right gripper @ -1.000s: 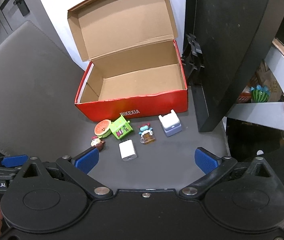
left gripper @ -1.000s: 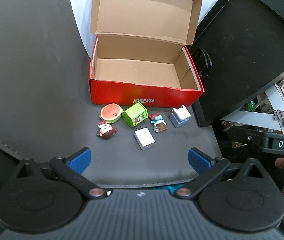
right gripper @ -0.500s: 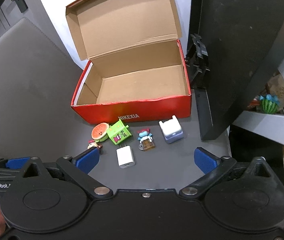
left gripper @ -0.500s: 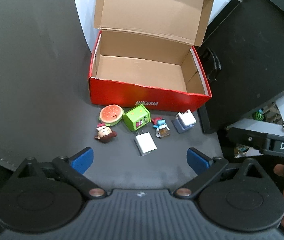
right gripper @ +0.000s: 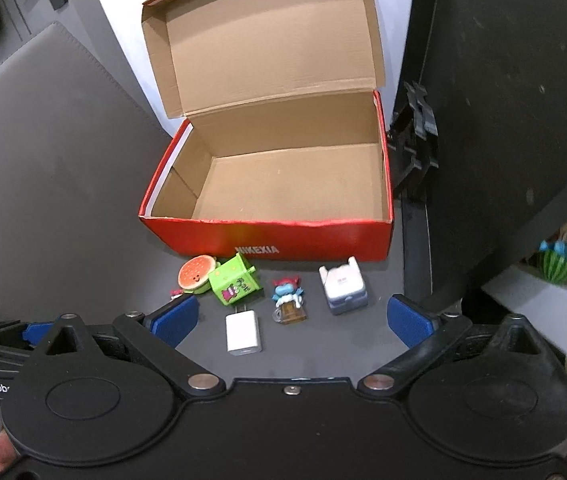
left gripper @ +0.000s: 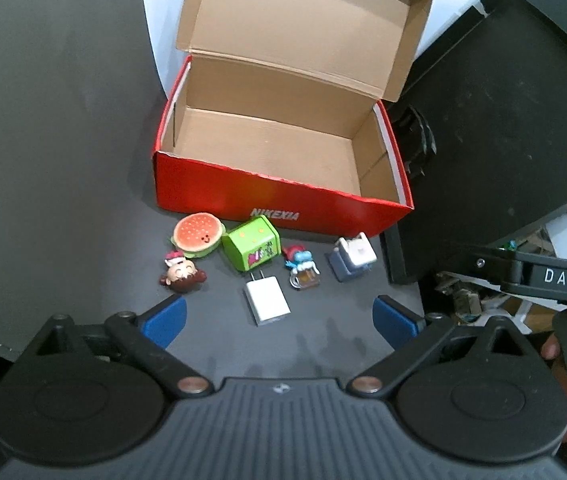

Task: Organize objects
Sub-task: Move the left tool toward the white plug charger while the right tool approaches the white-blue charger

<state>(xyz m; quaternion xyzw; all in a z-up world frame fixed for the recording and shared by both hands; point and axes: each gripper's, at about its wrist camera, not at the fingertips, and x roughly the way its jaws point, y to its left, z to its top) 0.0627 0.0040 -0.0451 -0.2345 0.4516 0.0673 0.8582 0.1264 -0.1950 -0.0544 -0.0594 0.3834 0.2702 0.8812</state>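
Evidently, staging view. You held left gripper (left gripper: pixel 279 316) and right gripper (right gripper: pixel 291 318) above dark mat (left gripper: pixel 63 160), jaws of both spread wide, nothing between pads; stance suited approach to any item. Red shoebox (left gripper: pixel 283 200) stood behind row, lid propped back, interior bare: likely destination. Small items lay just before box front wall: burger toy (left gripper: pixel 198 234), green cube charger (left gripper: pixel 250 248), doll-head figure (left gripper: pixel 181 276), white plug adapter (left gripper: pixel 266 300), beer-mug charm (left gripper: pixel 302 268), blue-white charger (left gripper: pixel 351 258). None yet lifted.
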